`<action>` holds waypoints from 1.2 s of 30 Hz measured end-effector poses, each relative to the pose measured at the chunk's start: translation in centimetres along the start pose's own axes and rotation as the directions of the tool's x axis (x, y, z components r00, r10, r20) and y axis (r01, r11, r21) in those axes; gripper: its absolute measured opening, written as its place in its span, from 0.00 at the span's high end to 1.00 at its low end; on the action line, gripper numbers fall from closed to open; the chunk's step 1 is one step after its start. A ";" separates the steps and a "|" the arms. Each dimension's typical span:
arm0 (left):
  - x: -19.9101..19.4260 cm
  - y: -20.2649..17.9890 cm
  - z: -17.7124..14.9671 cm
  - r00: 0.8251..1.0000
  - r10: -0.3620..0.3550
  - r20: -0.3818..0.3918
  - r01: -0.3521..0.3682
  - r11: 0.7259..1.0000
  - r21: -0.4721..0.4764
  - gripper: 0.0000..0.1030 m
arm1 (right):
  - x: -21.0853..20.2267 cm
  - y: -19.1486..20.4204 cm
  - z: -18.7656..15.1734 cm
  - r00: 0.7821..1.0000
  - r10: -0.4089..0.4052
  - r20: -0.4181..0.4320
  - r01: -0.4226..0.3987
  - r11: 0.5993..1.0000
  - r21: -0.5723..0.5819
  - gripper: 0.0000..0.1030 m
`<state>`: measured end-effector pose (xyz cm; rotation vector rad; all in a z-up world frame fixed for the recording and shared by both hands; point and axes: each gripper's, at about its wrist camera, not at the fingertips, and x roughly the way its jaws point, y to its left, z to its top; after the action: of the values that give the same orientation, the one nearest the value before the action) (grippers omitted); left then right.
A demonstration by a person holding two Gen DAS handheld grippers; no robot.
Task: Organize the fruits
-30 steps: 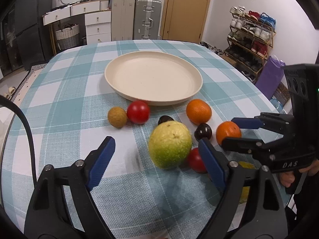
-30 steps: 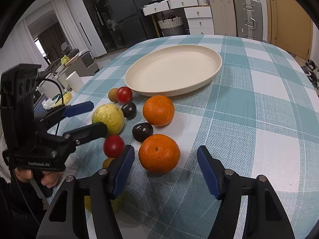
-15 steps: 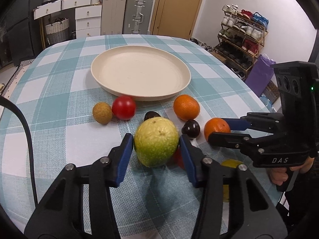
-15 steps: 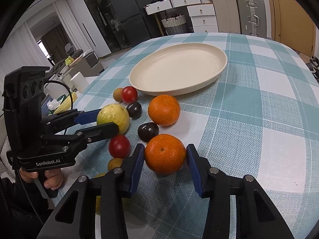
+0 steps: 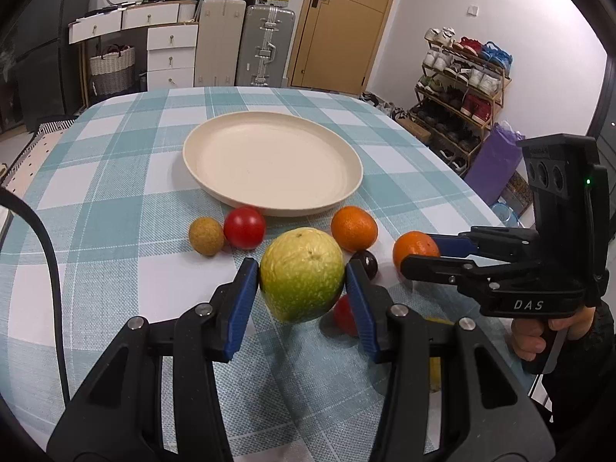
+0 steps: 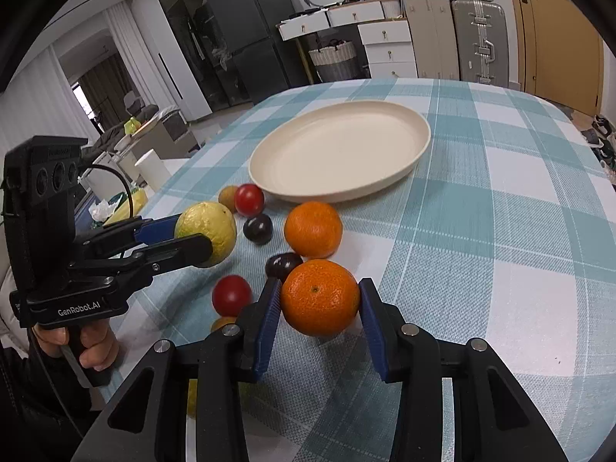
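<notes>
While both tools work over a bench (image 5: 115, 161) covered in a teal and white checked cloth, the left hand-held gripper (image 5: 302, 283) has its blue pads pressed against both sides of a large yellow-green fruit (image 5: 302, 273), which sits just above the cloth. To its right, the right hand-held gripper (image 6: 319, 300) is clamped the same way on an orange (image 6: 319, 296), raised slightly off the cloth. A cream plate (image 5: 273, 161) lies further back near the middle of the bench, with nothing on it. Between the plate and the two held fruits lies a loose cluster: a second orange (image 6: 312, 229), a red tomato (image 5: 244, 228) just beside a small brown round fruit (image 5: 206, 236), and two dark plums (image 6: 258, 228), one close to the second orange and one just behind the held orange. Another red tomato (image 6: 231, 295) rests near the front edge, between the two tools.
</notes>
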<state>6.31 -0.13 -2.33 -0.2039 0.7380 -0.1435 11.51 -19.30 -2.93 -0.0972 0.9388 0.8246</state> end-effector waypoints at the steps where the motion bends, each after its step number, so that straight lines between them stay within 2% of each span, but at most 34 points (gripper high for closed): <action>1: -0.2 0.1 0.1 1.000 0.008 0.009 -0.008 1.000 -0.001 0.57 | -0.1 -0.1 0.2 1.000 -0.002 0.011 0.002 1.000 0.001 0.60; 14: -0.6 1.3 3.4 0.990 0.098 0.106 -0.098 0.995 -0.006 0.57 | -1.3 -0.8 3.6 0.990 -0.053 0.129 0.051 0.998 0.023 0.60; 15: -0.6 1.4 3.7 0.988 0.102 0.113 -0.102 0.995 -0.007 0.59 | -1.3 -0.9 3.8 0.989 -0.054 0.134 0.051 0.998 0.024 0.60; 17: -0.5 1.6 4.3 0.987 0.106 0.124 -0.106 0.994 -0.004 0.75 | -1.4 -0.8 4.3 0.988 -0.057 0.141 0.054 0.998 0.024 0.60; 19: -0.4 1.9 5.1 0.987 0.097 0.129 -0.096 0.995 -0.013 0.75 | -1.2 -0.9 4.7 0.987 -0.062 0.148 0.059 0.998 0.026 0.60; 26: 1.5 2.8 4.4 0.995 0.089 0.045 -0.088 0.996 -0.027 0.75 | -0.5 -1.3 4.8 0.989 -0.074 0.130 0.070 0.997 0.041 0.60; 29: 1.2 3.5 3.0 0.995 0.086 0.046 -0.085 0.996 -0.027 0.75 | -0.8 -1.4 4.4 0.989 -0.074 0.128 0.069 0.997 0.042 0.60; 34: 2.1 3.9 2.2 0.995 0.096 0.000 -0.096 0.993 -0.061 0.74 | -1.0 -1.5 4.1 0.989 -0.074 0.128 0.069 0.997 0.042 0.60; 35: 1.9 3.5 2.1 0.996 0.083 0.012 -0.082 0.995 -0.057 0.73 | -1.1 -1.5 4.0 0.989 -0.074 0.128 0.068 0.997 0.045 0.60; 36: 1.6 3.0 2.0 0.997 0.065 0.027 -0.065 0.997 -0.034 0.67 | -1.2 -1.5 3.9 0.989 -0.072 0.128 0.066 0.997 0.046 0.60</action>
<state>9.05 2.73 -2.63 -0.2132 0.7188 -0.0663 14.76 -19.43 -0.10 -0.0393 0.8253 0.7381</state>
